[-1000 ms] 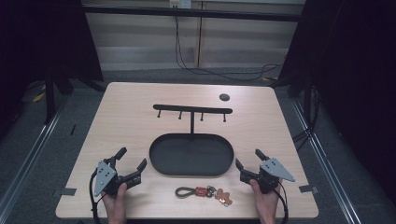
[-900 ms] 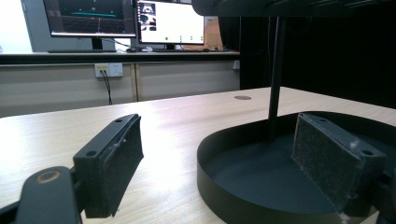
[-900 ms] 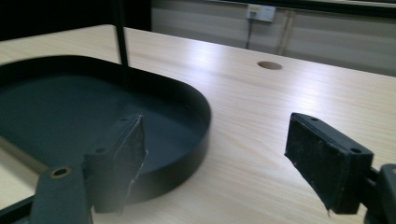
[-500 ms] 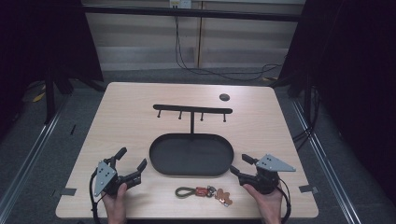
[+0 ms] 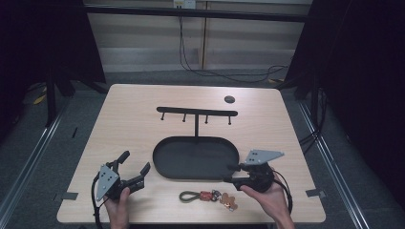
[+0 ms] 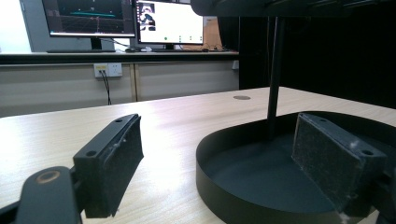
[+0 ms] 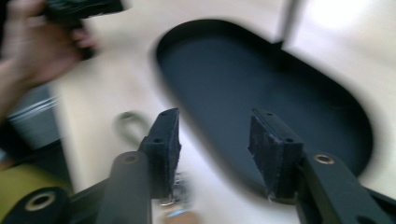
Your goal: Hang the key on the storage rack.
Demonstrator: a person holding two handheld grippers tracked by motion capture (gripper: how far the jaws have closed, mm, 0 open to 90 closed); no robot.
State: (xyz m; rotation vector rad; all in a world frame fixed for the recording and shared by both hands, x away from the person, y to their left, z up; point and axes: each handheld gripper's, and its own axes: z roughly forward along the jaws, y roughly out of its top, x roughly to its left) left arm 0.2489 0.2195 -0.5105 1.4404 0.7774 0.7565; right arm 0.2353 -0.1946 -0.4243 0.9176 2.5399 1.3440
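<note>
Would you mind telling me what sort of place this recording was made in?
Probably a lab or recording workspace: a pale wooden table ringed by dark curtains, with lit computer monitors on a counter behind and cables on the floor.

The table [image 5: 143,119] is light wood, with a small dark disc [image 5: 229,99] near its far edge. Behind it, cables [image 5: 224,74] lie on the grey floor [image 5: 28,143]. Two monitors [image 6: 123,18] stand on a counter.
</note>
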